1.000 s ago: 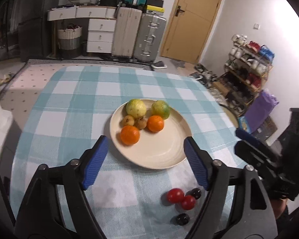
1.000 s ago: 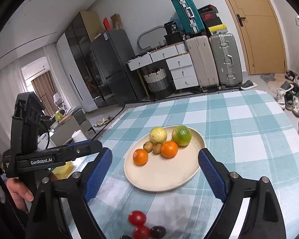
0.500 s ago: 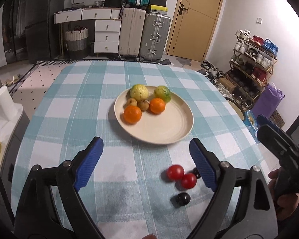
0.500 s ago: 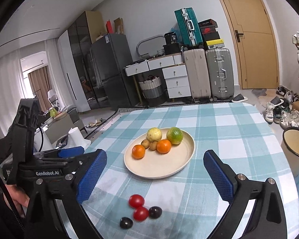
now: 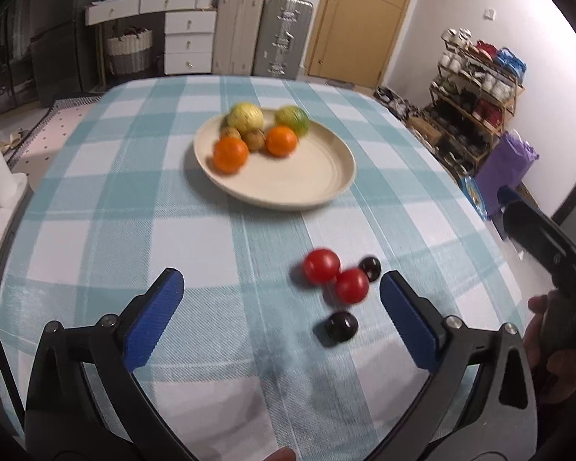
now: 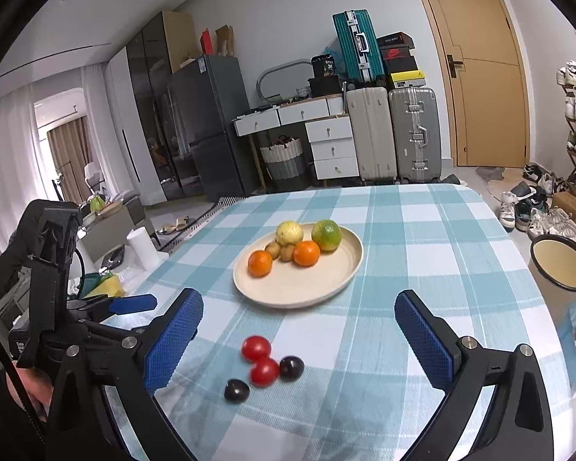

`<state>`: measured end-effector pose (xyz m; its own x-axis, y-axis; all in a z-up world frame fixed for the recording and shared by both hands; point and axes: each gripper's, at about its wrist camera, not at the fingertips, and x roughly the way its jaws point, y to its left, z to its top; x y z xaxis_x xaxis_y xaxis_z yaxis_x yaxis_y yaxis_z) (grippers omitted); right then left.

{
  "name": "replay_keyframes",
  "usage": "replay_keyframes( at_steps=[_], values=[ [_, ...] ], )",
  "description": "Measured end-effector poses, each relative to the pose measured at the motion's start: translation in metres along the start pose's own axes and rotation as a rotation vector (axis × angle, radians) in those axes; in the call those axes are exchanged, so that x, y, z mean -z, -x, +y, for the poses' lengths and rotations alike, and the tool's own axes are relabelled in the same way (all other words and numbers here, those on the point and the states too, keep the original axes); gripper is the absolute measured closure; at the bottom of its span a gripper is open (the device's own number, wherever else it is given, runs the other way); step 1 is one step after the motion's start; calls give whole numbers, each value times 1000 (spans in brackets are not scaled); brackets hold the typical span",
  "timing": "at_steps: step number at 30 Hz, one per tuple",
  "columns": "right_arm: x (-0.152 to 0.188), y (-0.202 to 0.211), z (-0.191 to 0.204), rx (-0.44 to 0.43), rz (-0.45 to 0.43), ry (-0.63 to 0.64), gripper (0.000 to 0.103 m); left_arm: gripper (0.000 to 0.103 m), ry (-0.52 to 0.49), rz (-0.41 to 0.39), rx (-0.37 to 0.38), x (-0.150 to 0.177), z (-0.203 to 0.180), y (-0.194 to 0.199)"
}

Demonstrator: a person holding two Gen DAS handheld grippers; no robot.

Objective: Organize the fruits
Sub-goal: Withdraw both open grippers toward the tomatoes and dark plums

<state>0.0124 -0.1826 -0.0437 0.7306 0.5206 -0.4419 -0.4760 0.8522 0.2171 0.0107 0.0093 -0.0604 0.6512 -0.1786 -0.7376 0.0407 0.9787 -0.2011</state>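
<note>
- Table [image 6: 422, 230], blue-and-white checked cloth, carries everything.
- Plate [image 6: 338, 280], cream, mid-table; fruit bunched on its far-left part: yellow fruit [image 6: 289, 231], green citrus [image 6: 326, 234], two oranges [image 6: 306, 253], two small brown fruits [image 6: 279, 250].
- Left gripper [image 5: 280, 292]: jaws just been opening, now wide apart, nothing between the pads, pointing down at the cloth.
- Right gripper [image 6: 298, 309]: jaws also just opened, wide apart, empty.
- Two cherry tomatoes [image 6: 255, 347], touching, on bare cloth near the plate's front edge.
- Two dark grapes [image 6: 291, 367], one each side of the nearer tomato.
</note>
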Motion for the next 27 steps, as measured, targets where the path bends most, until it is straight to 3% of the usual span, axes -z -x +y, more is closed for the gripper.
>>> replay_keyframes(
  at_steps=[12,21,27],
  values=[
    [23,-3,-9,55,31,-10,0,1,-46,123,23,28,-15,-35],
    [33,-16,-13,54,78,-11,0,2,-85,144,22,34,-23,-47],
    [36,-22,-16,54,93,-20,0,18,-114,161,57,32,-28,-52]
  ],
)
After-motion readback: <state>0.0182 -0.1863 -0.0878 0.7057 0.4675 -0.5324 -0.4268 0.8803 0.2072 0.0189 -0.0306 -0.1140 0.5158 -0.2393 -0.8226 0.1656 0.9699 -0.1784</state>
